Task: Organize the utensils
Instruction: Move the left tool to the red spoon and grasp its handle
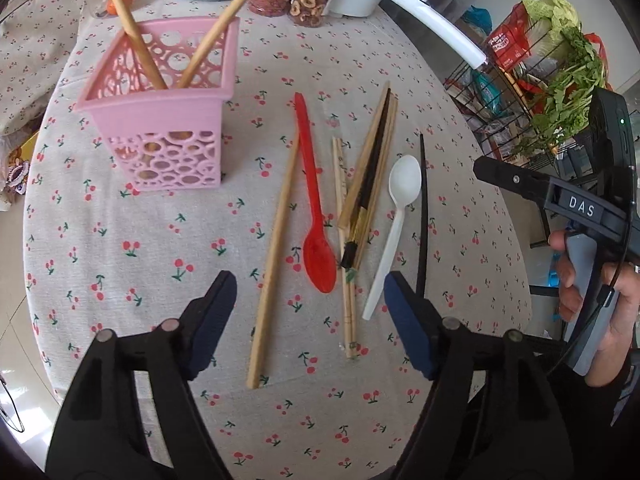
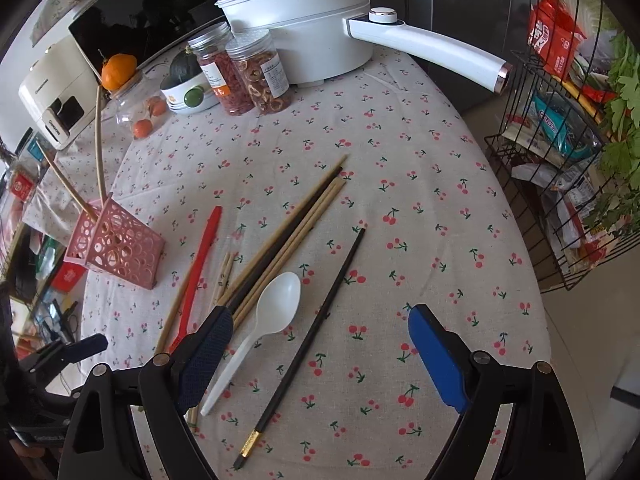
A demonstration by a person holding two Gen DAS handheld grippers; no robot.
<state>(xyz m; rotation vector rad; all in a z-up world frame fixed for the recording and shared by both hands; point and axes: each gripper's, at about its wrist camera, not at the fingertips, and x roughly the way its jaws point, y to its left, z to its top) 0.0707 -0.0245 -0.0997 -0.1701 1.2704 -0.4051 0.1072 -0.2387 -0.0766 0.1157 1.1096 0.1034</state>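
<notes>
Utensils scattered on a cherry-print tablecloth (image 2: pixel 400 128) beneath the right gripper (image 2: pixel 320 344).

Its jaws stand wide apart, nothing between the pads; below them lie a white spoon (image 2: pixel 272 312) and a lone black chopstick (image 2: pixel 316 328). Further left are a bundle of chopsticks (image 2: pixel 296 220) and a red spoon (image 2: pixel 200 260). At far left a pink basket (image 2: pixel 116 250) holds two wooden chopsticks. A white pot (image 2: pixel 304 28) stands at the far edge.

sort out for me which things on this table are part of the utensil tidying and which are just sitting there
Part of the job:
- pink basket, two wooden sticks already in it
- red spoon
- white spoon
- lone wooden chopstick
- bundle of chopsticks
- black chopstick

Just lying about:
- white pot
- two jars of dried food
- orange
- wire rack of groceries
</notes>
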